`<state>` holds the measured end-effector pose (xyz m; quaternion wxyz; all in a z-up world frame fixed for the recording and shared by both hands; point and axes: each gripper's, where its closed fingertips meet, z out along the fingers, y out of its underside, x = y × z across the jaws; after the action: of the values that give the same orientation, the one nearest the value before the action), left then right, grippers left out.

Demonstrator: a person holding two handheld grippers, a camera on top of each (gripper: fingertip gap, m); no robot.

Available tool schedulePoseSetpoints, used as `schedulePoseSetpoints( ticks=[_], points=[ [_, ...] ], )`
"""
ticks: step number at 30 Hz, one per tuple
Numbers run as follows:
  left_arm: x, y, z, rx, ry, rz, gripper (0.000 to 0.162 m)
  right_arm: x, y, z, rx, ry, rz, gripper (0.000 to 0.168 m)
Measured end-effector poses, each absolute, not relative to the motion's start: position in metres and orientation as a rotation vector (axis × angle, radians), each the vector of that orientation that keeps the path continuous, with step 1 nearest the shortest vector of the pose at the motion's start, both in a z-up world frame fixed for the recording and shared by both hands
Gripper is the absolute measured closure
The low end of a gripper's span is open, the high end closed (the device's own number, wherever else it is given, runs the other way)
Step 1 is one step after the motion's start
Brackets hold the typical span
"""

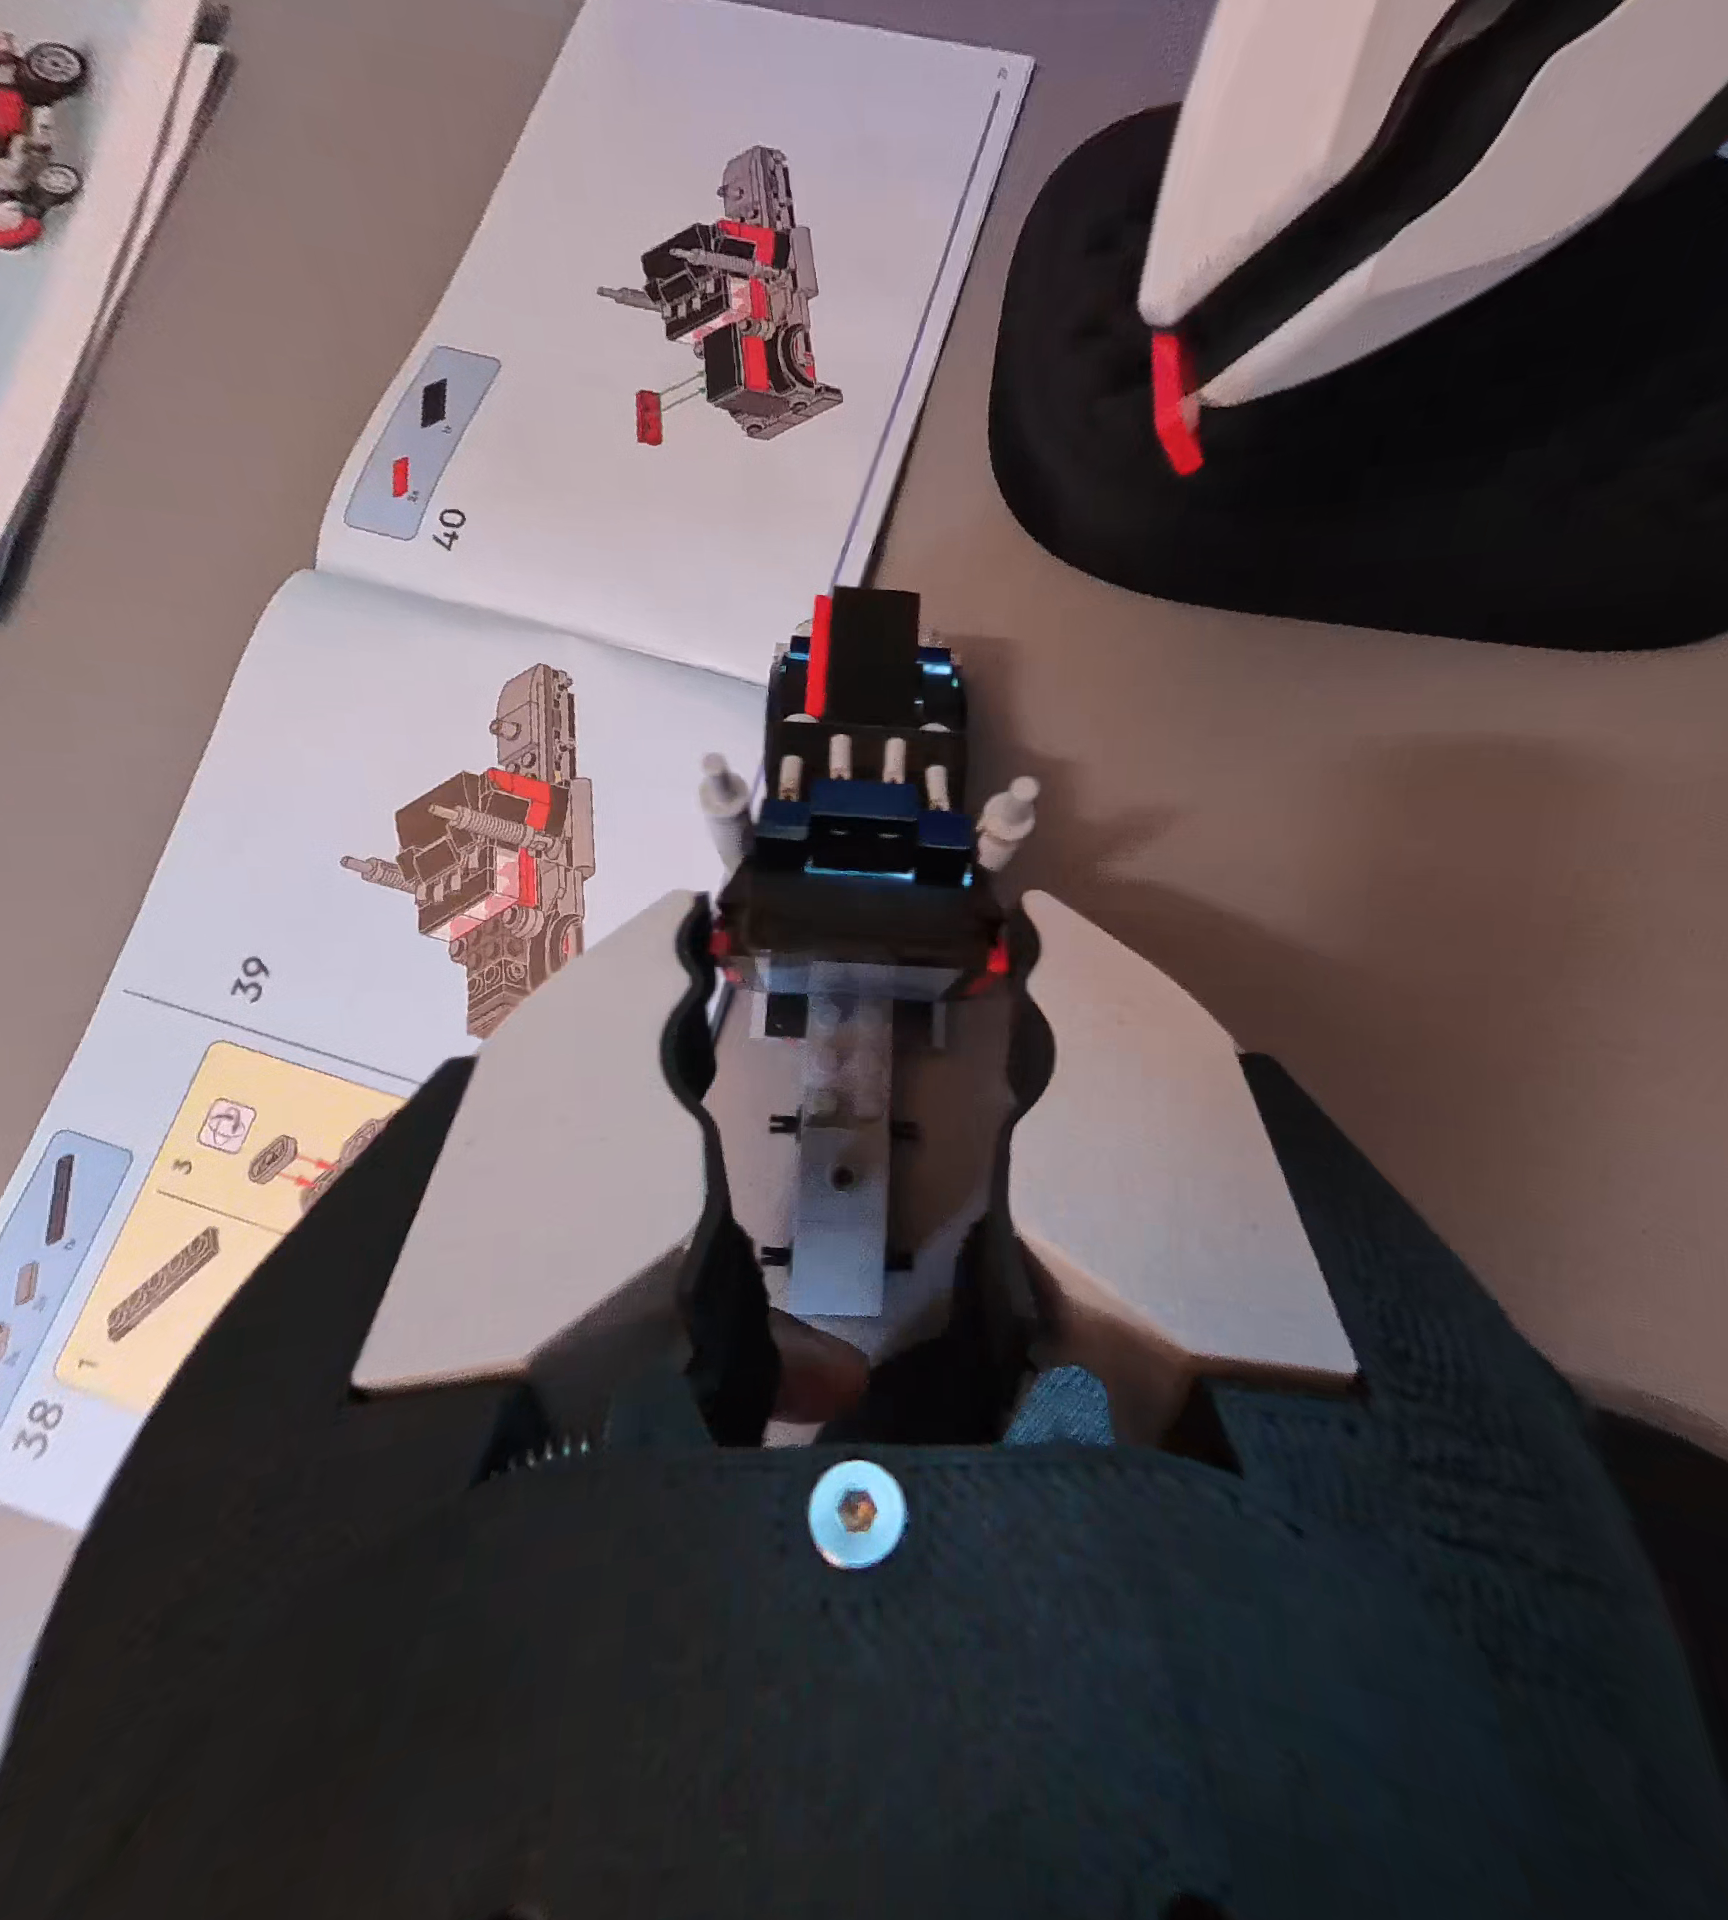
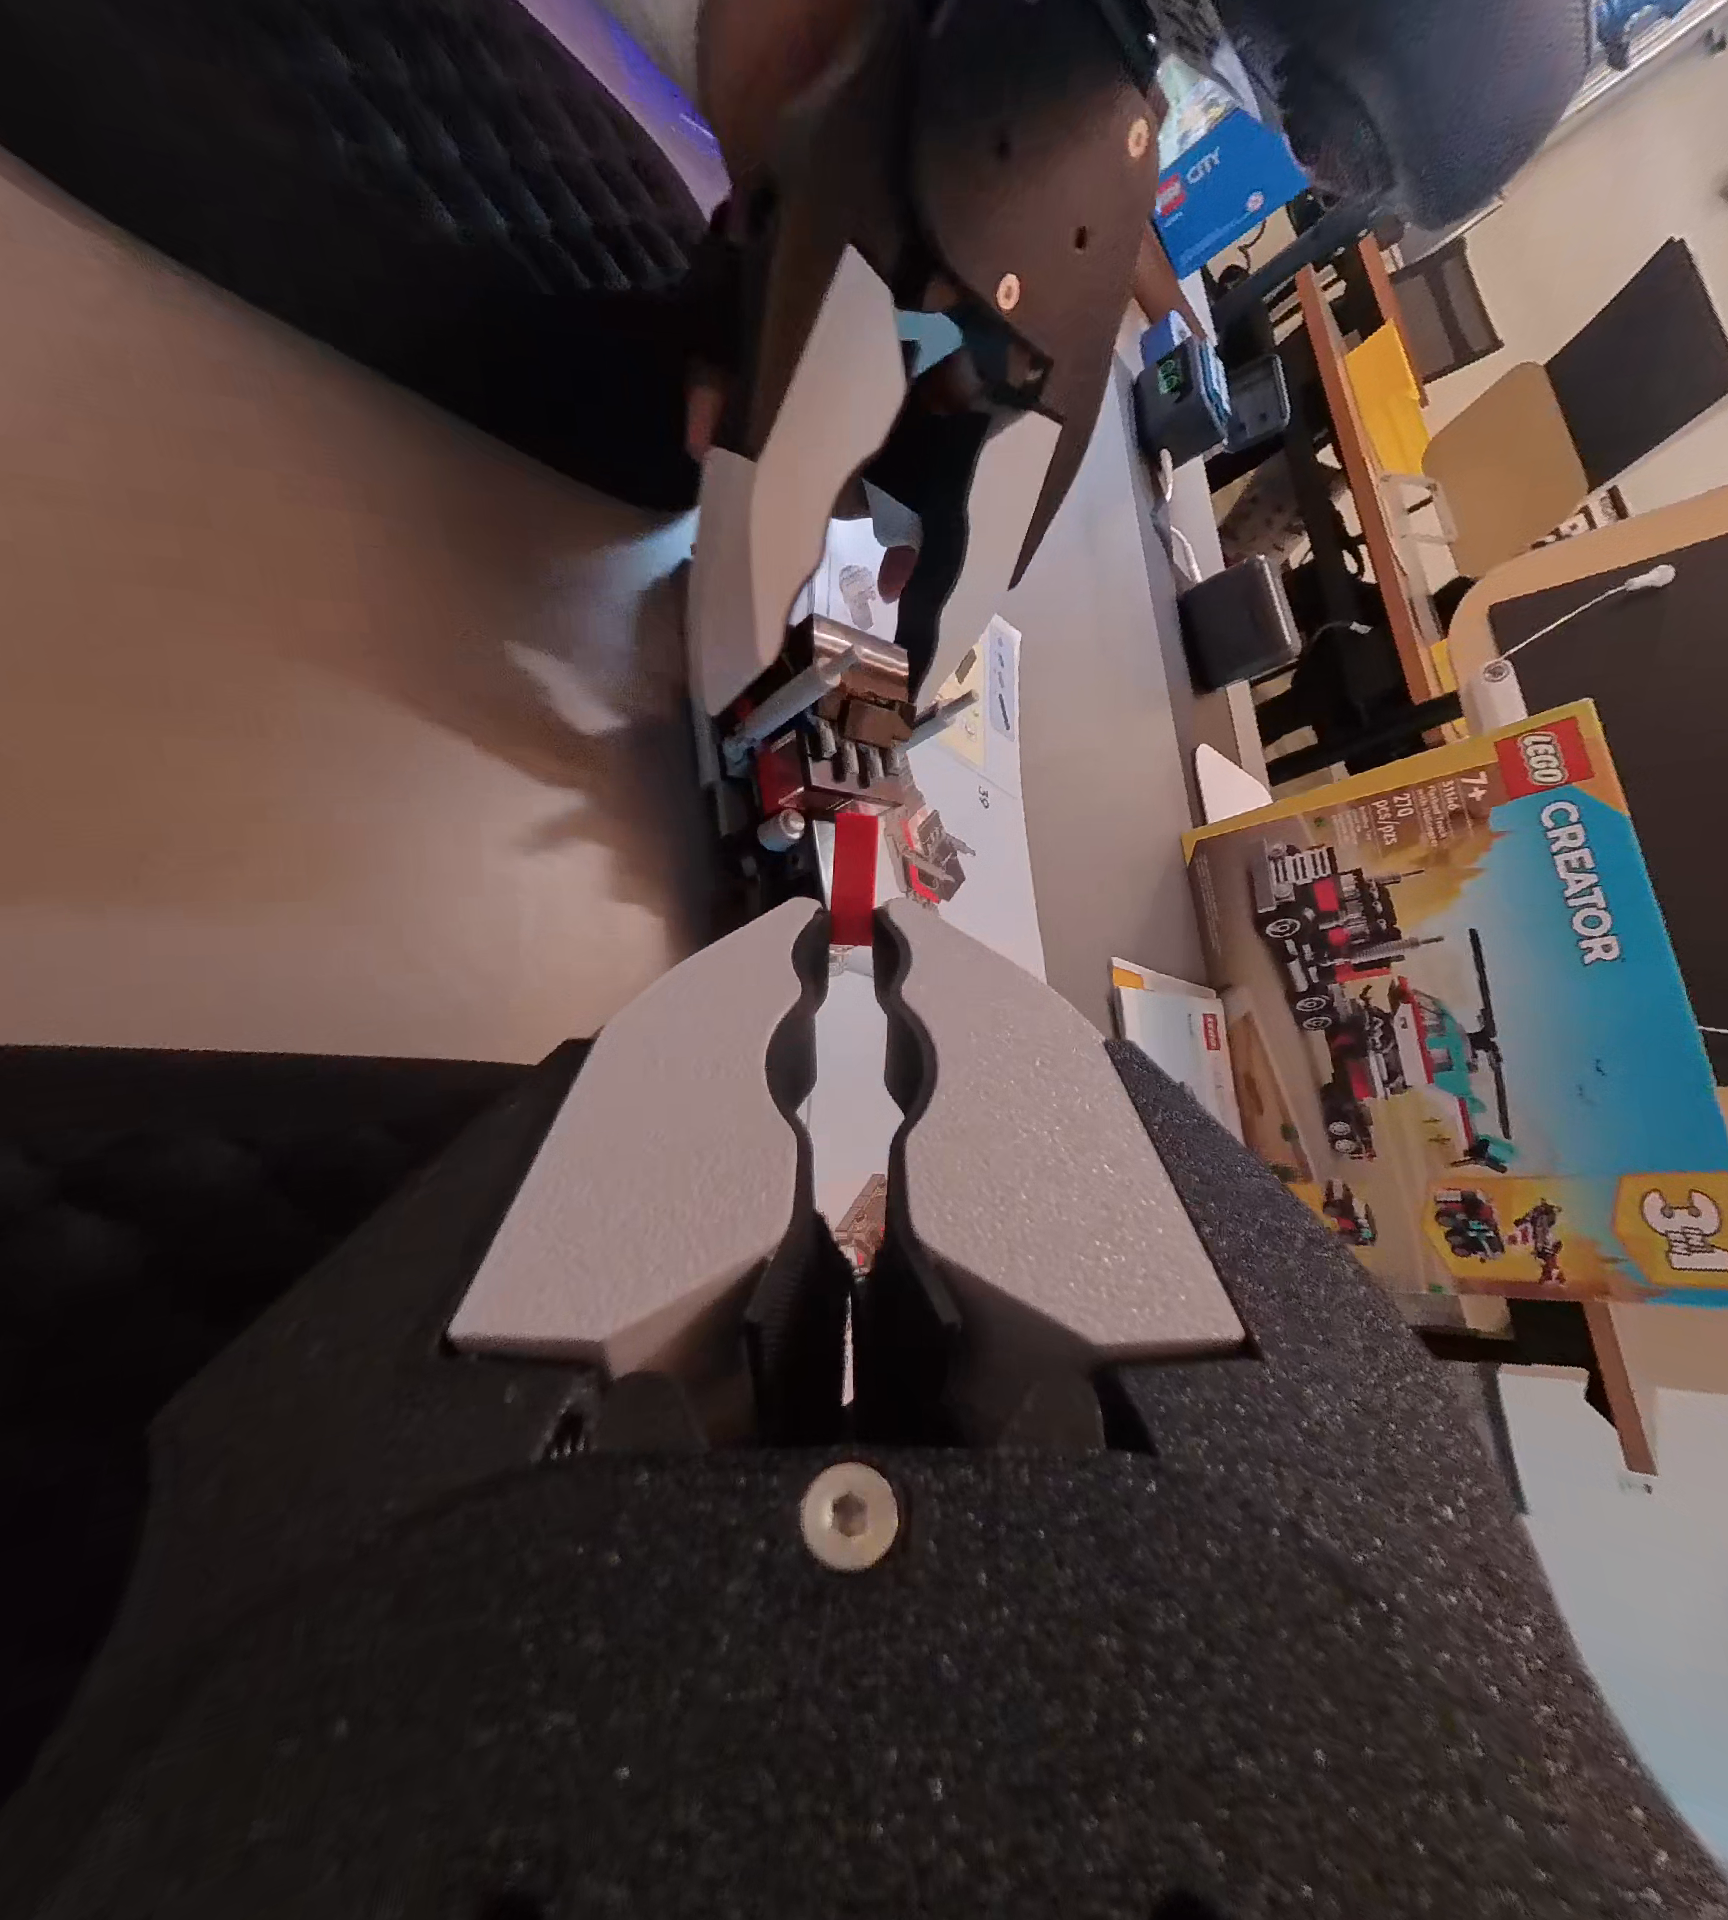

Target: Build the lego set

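Mid-build. Left gripper is clamping the part-built black-and-grey model above the open instruction booklet. Right gripper is pinching a red plate, nearing the model but not yet attaching it; many steps seemingly remaining.

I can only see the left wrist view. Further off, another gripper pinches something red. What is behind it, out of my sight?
Observer: In the right wrist view, a set box stands on the desk's far side.
Operator: And the red piece?
Observer: The right gripper holds the red plate with its end almost at the model.
Operator: Is the model resting on the table?
Observer: The left gripper grips it; whether it touches the table is unclear.
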<state>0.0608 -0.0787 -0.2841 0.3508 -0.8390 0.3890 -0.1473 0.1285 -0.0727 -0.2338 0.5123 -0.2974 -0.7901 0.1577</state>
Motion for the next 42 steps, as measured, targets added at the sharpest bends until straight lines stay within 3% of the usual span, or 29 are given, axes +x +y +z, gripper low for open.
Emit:
schedulePoseSetpoints(
  ticks=[11, 23, 30, 42],
  points=[
    [0.049, -0.066, -0.275, -2.323, 0.632, -1.203, 0.107, 0.107, -0.053, -0.252, -0.707, -2.08, 0.437, 0.16],
    [0.026, -0.045, -0.281, -2.276, 0.62, -1.084, 0.1, 0.075, -0.017, -0.255, -0.952, -2.386, 0.639, 0.16],
    [0.023, -0.046, -0.272, -2.173, 0.669, -0.9, 0.086, 0.068, -0.006, -0.267, -1.164, -2.564, 0.794, 0.16],
    [0.037, -0.051, -0.276, -2.09, 0.795, -0.84, 0.086, 0.065, -0.015, -0.274, -1.131, -2.654, 0.862, 0.16]
  ],
)
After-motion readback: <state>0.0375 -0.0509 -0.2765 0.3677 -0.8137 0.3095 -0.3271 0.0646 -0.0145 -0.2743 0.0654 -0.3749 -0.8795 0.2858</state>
